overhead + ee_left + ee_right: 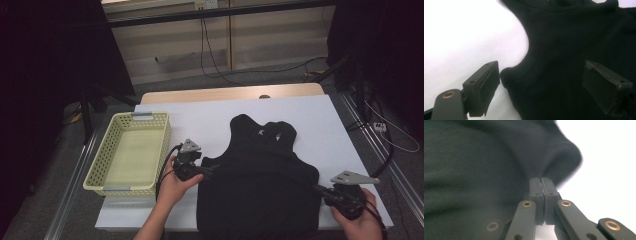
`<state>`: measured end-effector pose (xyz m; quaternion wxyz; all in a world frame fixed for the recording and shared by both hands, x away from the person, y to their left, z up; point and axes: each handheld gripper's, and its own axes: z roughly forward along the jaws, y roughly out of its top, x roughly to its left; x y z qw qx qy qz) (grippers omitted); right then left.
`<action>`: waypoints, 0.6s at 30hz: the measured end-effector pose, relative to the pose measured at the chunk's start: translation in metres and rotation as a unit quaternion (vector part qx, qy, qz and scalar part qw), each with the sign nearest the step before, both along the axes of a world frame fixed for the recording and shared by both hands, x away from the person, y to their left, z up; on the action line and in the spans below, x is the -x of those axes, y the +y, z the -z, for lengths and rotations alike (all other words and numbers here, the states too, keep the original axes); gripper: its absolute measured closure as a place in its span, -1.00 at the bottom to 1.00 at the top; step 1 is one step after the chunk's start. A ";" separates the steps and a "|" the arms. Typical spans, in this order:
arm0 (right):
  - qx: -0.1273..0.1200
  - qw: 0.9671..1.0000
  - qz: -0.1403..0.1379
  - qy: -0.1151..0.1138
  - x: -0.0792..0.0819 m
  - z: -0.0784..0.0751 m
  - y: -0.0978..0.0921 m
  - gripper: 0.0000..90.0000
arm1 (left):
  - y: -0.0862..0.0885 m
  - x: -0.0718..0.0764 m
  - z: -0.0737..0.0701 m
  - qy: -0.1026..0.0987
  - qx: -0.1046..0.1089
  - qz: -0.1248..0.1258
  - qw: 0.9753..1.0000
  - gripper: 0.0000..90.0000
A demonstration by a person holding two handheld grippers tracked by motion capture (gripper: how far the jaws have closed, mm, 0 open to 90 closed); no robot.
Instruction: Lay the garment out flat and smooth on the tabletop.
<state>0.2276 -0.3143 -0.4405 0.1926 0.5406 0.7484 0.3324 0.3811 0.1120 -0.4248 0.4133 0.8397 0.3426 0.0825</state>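
On white table cover (210,117), near edge: black vest (260,180) lay flat, neck away from person. Right gripper (320,191) clenched on vest's right side edge, cloth bunched at jaws. Left gripper (541,87) spread wide, straddling left armhole corner, not yet gripping. Likely next, by judgement: closing left jaws squarely on that corner, matching right side's hold, keeping cloth taut and level before any lift or fold. Beside vest, left: empty yellow basket (100,167), well clear of cloth.
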 end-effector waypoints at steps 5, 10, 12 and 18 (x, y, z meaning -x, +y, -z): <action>-0.029 1.000 0.004 0.002 0.009 0.002 -0.014 0.94 | 0.000 -0.001 0.002 0.005 0.000 -0.004 1.000 -0.66; -0.006 1.000 -0.019 -0.016 -0.003 0.001 0.009 0.39 | 0.003 -0.001 0.002 0.004 0.000 -0.004 1.000 -0.66; -0.003 0.999 -0.018 -0.030 -0.010 -0.002 0.016 0.22 | 0.003 -0.001 0.003 0.008 0.003 -0.006 1.000 -0.66; -0.010 0.997 -0.054 -0.048 -0.029 -0.006 0.046 -0.16 | 0.006 0.001 0.003 0.009 0.000 -0.004 1.000 -0.66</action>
